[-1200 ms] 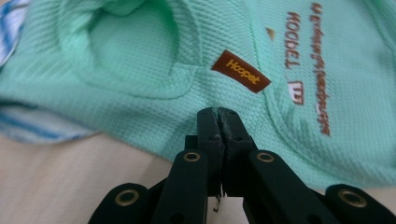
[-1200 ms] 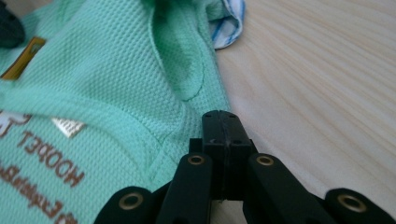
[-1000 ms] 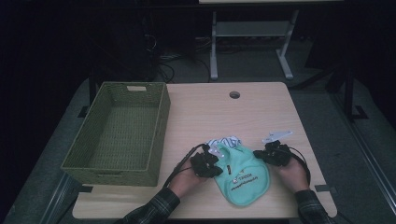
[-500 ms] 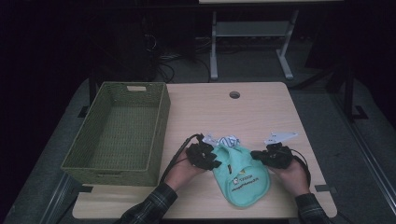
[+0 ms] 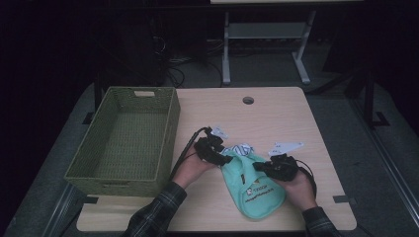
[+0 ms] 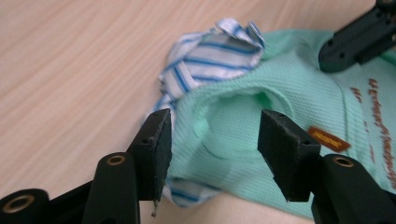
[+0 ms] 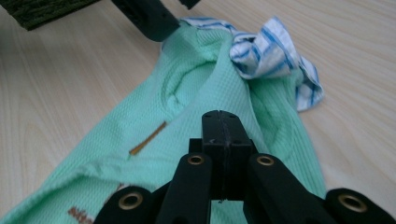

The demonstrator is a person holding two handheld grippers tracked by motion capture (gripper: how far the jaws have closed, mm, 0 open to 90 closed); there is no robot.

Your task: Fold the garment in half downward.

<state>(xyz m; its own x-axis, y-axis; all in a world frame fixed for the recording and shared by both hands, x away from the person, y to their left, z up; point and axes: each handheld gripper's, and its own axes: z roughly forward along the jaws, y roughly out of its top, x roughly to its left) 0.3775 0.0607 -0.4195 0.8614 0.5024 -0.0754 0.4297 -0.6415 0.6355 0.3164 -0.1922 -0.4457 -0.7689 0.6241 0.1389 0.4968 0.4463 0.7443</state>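
While the mint-green shirt point(image 5: 254, 185) lay flat on the wooden counter point(image 5: 276, 121), near its front edge and just right of the woven green basket point(image 5: 126, 138), its blue-and-white striped collar point(image 6: 215, 58) was bunched at the far end. The left hand-held gripper point(image 6: 212, 149) had its jaws spread apart astride the green fabric beside the collar. The right hand-held gripper point(image 7: 222, 140) had its jaws pressed together over the shirt's right side, though I could not tell whether cloth was pinched between them
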